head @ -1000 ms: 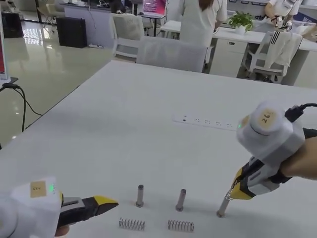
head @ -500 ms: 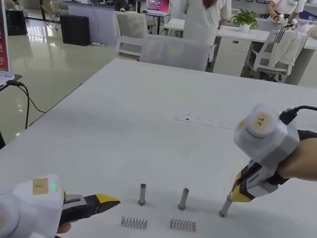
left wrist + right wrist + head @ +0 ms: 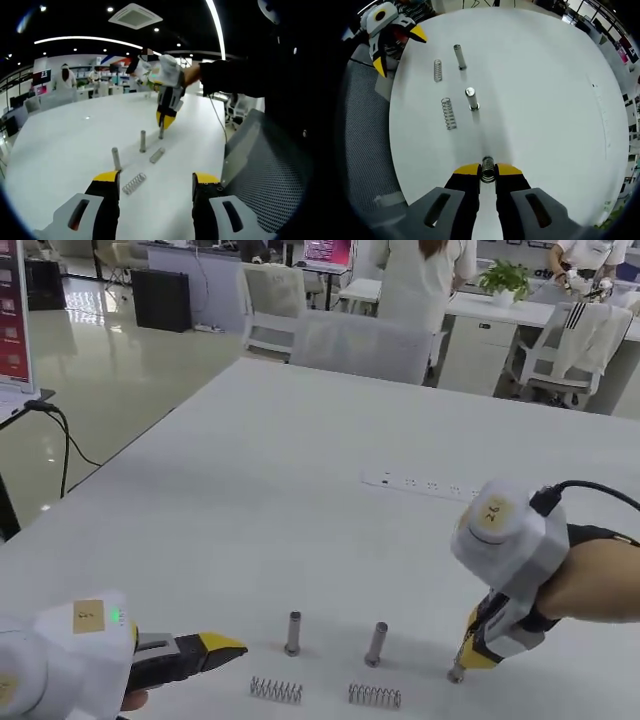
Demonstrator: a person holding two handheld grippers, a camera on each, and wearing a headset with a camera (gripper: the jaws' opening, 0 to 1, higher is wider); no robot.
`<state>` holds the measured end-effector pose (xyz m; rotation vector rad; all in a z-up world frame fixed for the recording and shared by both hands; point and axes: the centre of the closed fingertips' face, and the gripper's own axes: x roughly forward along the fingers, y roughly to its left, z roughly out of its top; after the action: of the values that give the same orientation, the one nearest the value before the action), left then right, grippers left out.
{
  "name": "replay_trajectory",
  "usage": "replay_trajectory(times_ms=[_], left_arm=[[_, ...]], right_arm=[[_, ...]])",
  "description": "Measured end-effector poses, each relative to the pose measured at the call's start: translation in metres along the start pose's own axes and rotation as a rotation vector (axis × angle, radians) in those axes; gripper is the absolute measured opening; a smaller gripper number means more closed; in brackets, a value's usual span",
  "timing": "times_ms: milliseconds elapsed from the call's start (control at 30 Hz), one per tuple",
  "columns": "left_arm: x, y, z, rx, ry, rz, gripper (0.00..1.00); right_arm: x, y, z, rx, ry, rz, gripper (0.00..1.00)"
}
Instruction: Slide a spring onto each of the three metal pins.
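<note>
Lowered since before: right yellow-tipped gripper [image 3: 468,658], clenched on a coiled steel spring [image 3: 488,170] over the rightmost grey metal pin [image 3: 456,674]. Yet to do — two loose springs [image 3: 276,690] [image 3: 375,696], two bare pins [image 3: 293,633] [image 3: 377,643]; left yellow-tipped gripper [image 3: 156,177] agape, empty.

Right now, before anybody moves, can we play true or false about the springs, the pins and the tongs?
1. On the table lie two springs, flat and loose. True.
2. The left tongs hold a spring. False: they are open, with nothing between them.
3. The right tongs are shut on a third spring. True.
4. All the pins have fallen over. False: the three pins stand upright in a row.
</note>
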<state>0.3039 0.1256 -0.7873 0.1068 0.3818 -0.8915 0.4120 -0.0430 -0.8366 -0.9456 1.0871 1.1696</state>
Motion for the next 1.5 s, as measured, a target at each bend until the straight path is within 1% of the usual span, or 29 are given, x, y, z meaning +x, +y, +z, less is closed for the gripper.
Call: replay_trajectory(times_ms=[233, 333, 433, 600, 967, 1033, 1133, 1233, 1333, 1500], left_arm=[[-0.001, 0.001, -0.001, -0.002, 0.000, 0.003, 0.53], [-0.001, 0.001, -0.001, 0.000, 0.001, 0.001, 0.53], [-0.001, 0.001, 0.000, 0.000, 0.000, 0.002, 0.53], [0.000, 0.001, 0.000, 0.002, 0.000, 0.000, 0.53], [0.000, 0.000, -0.001, 0.003, 0.001, 0.000, 0.53], [0.000, 0.000, 0.000, 0.003, 0.000, 0.000, 0.53], [0.001, 0.000, -0.001, 0.005, 0.003, -0.003, 0.53], [0.002, 0.000, -0.001, 0.004, 0.004, -0.005, 0.53], [0.003, -0.001, -0.001, 0.005, 0.004, -0.006, 0.53], [0.003, 0.000, 0.000, 0.007, 0.004, -0.007, 0.52]], right_arm=[[0.012, 0.002, -0.003, 0.009, -0.001, 0.015, 0.09], [0.014, 0.003, -0.004, 0.011, 0.000, 0.018, 0.09], [0.014, 0.003, -0.003, 0.018, -0.012, 0.017, 0.09], [0.014, 0.003, -0.002, 0.007, -0.018, 0.014, 0.09], [0.011, 0.003, 0.000, -0.014, -0.029, -0.001, 0.19], [0.010, 0.001, 0.002, -0.018, -0.039, -0.012, 0.23], [0.006, 0.002, 0.005, -0.028, -0.050, -0.025, 0.27], [0.003, 0.004, 0.010, -0.045, -0.061, -0.033, 0.27], [0.001, 0.009, 0.015, -0.059, -0.066, -0.029, 0.28], [-0.002, 0.028, 0.029, -0.072, -0.101, 0.031, 0.27]])
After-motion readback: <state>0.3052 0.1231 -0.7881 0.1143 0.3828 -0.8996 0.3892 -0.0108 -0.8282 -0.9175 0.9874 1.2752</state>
